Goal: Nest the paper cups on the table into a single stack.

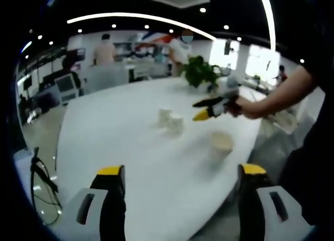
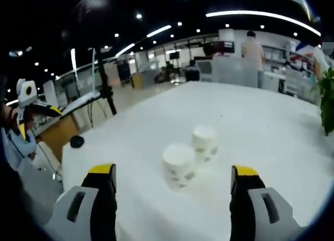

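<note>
Two white paper cups stand upside down and close together near the table's middle, one (image 1: 165, 116) just behind the other (image 1: 176, 124). A third cup (image 1: 221, 144) stands upright, apart from them and nearer the table edge. My left gripper (image 1: 181, 170) is open, well short of all the cups. My right gripper (image 1: 198, 109), held in a hand, hovers above the table beside the pair with its jaws apart. In the right gripper view, the open right gripper (image 2: 173, 171) faces the two upturned cups, the near one (image 2: 179, 166) and the far one (image 2: 204, 142).
A white table (image 1: 120, 142) carries a green potted plant (image 1: 200, 71) at its far end. The left gripper (image 2: 39, 116) shows at the left edge of the right gripper view. A black stand (image 2: 104, 89) rises off the table's far corner. People stand at desks in the background.
</note>
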`<state>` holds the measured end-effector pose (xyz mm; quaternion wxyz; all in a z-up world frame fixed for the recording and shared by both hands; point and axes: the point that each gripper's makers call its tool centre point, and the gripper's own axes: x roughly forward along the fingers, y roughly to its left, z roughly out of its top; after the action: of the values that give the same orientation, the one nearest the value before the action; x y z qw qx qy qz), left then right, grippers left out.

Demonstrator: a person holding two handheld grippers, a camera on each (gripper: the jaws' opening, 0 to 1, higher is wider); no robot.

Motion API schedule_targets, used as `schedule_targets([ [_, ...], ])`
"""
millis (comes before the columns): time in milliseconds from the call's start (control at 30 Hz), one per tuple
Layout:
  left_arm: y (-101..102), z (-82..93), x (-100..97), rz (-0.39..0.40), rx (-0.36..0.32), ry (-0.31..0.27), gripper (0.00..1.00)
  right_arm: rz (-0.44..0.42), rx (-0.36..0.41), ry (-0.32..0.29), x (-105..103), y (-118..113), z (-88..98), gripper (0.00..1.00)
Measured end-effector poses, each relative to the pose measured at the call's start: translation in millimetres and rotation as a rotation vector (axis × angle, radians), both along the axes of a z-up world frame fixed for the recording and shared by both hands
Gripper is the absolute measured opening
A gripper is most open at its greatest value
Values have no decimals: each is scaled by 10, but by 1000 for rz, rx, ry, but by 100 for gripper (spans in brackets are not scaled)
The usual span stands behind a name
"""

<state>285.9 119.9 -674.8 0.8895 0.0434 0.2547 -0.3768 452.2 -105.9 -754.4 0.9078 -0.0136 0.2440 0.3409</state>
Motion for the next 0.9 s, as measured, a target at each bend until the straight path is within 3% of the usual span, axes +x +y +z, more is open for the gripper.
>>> schedule_targets([
  [367, 48, -19, 1, 35, 5, 12, 87, -13, -3, 31, 258, 100, -100, 77],
  [900, 67, -40, 64, 63, -10, 25, 88, 36, -18, 60, 383, 234, -240, 54],
])
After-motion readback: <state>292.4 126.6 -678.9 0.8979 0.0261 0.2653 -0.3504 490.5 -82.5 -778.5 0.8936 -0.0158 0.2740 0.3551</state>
